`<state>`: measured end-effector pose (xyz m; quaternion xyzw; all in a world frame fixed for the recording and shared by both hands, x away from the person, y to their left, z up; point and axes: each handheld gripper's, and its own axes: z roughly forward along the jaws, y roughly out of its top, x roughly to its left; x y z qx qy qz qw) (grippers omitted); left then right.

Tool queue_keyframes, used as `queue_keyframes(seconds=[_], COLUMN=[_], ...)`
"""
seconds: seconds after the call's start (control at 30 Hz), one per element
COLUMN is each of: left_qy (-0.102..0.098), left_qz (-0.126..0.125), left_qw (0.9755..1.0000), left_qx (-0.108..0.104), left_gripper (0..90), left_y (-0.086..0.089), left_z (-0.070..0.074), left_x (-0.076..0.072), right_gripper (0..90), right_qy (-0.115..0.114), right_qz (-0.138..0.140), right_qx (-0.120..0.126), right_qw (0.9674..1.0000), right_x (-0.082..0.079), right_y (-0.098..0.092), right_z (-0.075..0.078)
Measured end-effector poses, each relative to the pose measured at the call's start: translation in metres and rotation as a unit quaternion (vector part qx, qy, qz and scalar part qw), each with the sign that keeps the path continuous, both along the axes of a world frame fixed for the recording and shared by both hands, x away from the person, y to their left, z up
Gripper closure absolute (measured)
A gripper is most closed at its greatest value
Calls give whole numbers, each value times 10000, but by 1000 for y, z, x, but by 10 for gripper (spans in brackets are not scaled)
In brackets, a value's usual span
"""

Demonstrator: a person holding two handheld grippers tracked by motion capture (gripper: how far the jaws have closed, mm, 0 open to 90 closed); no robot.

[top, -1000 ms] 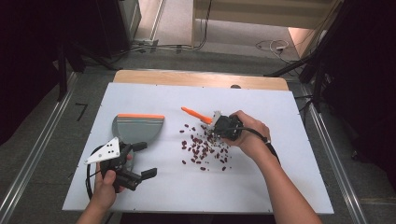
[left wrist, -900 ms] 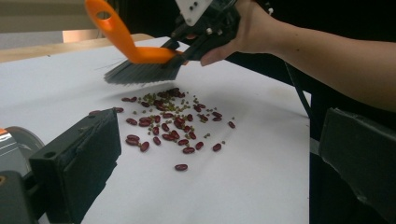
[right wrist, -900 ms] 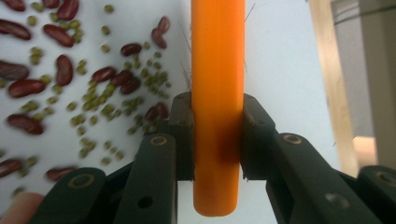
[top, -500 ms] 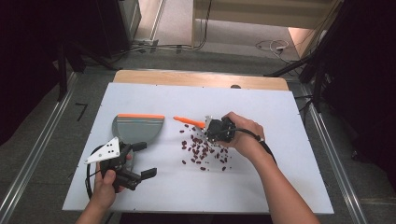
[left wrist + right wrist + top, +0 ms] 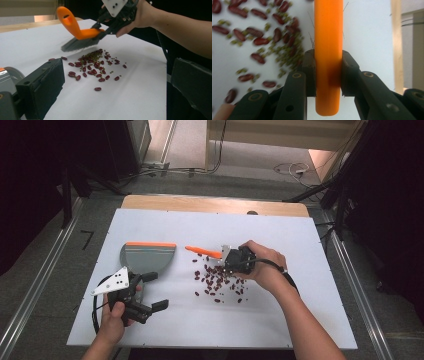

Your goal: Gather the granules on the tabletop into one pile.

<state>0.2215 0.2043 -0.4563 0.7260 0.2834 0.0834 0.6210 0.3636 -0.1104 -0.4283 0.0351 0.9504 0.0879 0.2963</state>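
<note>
Your right hand-held gripper (image 5: 226, 256) clamps the brush (image 5: 202, 251) above the beans (image 5: 217, 280); the dustpan (image 5: 148, 257) lies leftward, nearer your open left hand-held gripper (image 5: 152, 290)

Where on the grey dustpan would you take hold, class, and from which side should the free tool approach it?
Grip the dustpan at its narrow rounded rear, nearest the left tool, coming in from the person's side. Its wide orange-edged mouth faces away across the table and should stay free, so the beans can be swept in with the brush that the right tool holds.
</note>
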Motion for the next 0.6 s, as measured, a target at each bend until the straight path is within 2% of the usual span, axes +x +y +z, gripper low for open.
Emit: queue_keyframes(seconds=[0.03,0.1,0.17,0.23,0.27,0.3,0.33,0.37,0.43,0.5,0.53,0.6], left_qy=[1,-11,-12,-17,-20,-23,-20,-11,-13,-21,-16,-41], left_qz=[0,-4,-4,3,6,0,-11,-28,-57,-70,-72,-34], left_qw=[10000,10000,10000,10000,10000,10000,10000,10000,10000,10000,10000,10000], left_qx=[0,14,-10,-13,-17,-27,-25,-23,-4,10,0,-3], left_gripper=[0,0,0,0,0,0,0,0,0,0,0,0], left_y=[0,0,0,1,2,2,2,1,1,0,0,1], left_z=[0,1,1,1,1,1,1,1,1,1,1,1], left_x=[0,0,0,-1,-1,-1,-1,-1,-2,-2,-1,-1], right_gripper=[685,685,685,685,685,685,685,685,685,685,685,685], right_qy=[0,-232,-319,-334,-358,-320,-440,-438,-267,-201,-201,-160], right_qz=[0,365,628,625,734,429,745,832,969,761,761,1199], right_qx=[0,-43,-127,-120,-144,-171,-239,-298,-312,-360,-360,-319], right_qw=[10000,9991,9974,9974,9966,9984,9960,9951,9944,9962,9962,9921], right_x=[0,6,11,12,15,12,17,19,18,11,11,11], right_y=[0,15,29,35,41,51,55,58,60,58,58,52], right_z=[0,-1,-4,-6,-7,-12,-14,-16,-21,-22,-22,-19])
